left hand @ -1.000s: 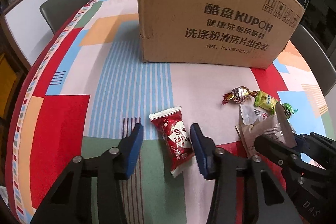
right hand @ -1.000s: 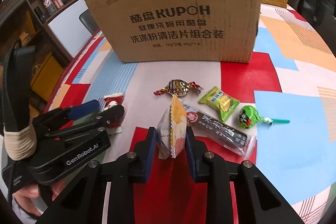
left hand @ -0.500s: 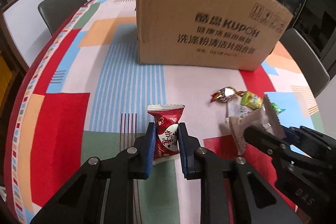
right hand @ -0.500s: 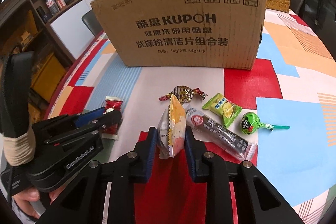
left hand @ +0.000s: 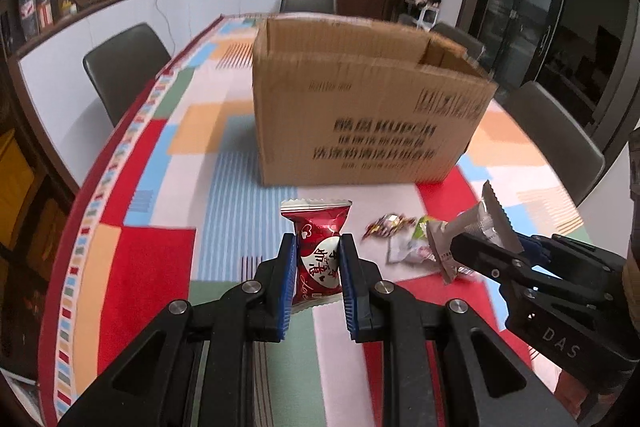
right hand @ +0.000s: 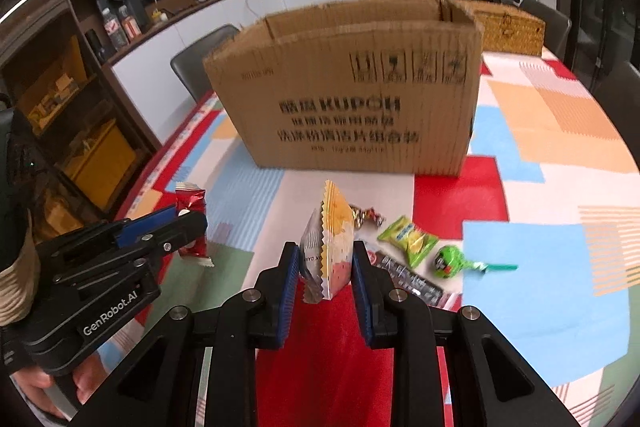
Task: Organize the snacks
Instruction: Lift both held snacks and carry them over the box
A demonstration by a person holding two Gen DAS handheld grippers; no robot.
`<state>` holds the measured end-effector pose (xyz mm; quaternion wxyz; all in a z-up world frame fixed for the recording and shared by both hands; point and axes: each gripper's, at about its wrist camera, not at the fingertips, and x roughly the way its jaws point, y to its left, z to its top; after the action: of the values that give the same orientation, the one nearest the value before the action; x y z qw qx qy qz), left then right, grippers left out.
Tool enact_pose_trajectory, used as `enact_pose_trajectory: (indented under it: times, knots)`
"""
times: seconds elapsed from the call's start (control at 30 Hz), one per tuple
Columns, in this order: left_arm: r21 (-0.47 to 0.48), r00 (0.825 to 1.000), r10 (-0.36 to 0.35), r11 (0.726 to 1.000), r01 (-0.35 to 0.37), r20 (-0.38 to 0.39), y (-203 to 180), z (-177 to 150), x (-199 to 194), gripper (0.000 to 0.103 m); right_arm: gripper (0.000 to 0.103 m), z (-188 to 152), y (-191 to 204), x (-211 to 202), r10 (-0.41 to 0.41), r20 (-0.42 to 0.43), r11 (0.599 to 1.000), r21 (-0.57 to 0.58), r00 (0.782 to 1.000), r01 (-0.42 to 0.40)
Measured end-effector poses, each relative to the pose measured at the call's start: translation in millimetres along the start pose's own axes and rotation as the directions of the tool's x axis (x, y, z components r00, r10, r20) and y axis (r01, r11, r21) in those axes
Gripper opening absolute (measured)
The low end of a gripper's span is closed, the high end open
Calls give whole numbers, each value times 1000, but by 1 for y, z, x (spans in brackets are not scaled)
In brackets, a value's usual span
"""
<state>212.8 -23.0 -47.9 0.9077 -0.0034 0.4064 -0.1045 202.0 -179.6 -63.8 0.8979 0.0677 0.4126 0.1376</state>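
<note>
My left gripper [left hand: 318,259] is shut on a red snack packet [left hand: 318,247] with a white heart, held above the tablecloth. My right gripper [right hand: 326,267] is shut on a white and orange snack pouch [right hand: 330,243], also lifted; the same pouch [left hand: 472,227] shows at the right of the left wrist view. An open cardboard box [right hand: 352,95] stands just beyond both grippers. On the table lie a gold-wrapped candy [right hand: 366,215], a green packet [right hand: 408,239], a green lollipop [right hand: 450,261] and a long dark bar packet [right hand: 412,281].
The table wears a colourful patchwork cloth [left hand: 132,255]. Grey chairs [left hand: 124,63] stand around it. A wicker basket [right hand: 512,31] sits behind the box at the right. A counter with bottles runs along the far wall.
The left gripper closed on the red packet and lifted it off the cloth. Both grippers rose with their snacks, so the box top now shows.
</note>
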Motion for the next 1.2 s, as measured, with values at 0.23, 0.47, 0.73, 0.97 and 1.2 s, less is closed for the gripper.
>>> enact_pose_trajectory:
  times: [0.23,0.47,0.73,0.97,1.2]
  knots:
    - [25,995,-20,1000,17,102,-12,25,-31,22,27,19,-2,-36,-2,101,1000,-10,995,3]
    - [47,982,-28,999,19,187,-21,53,-53,22,27,45,-3,-65,-11,206,1000,-23,979,16]
    - [56,969,-24,998,11,245,-23,90,-57,22,27,81,0,-86,-37,298,997,-50,954,54]
    - [65,968,-31,998,15,249,-20,123,-47,22,27,117,0,-85,-43,324,995,-75,945,71]
    - [78,976,-50,996,34,213,-14,152,-14,22,27,147,-3,-57,-43,271,993,-99,962,72]
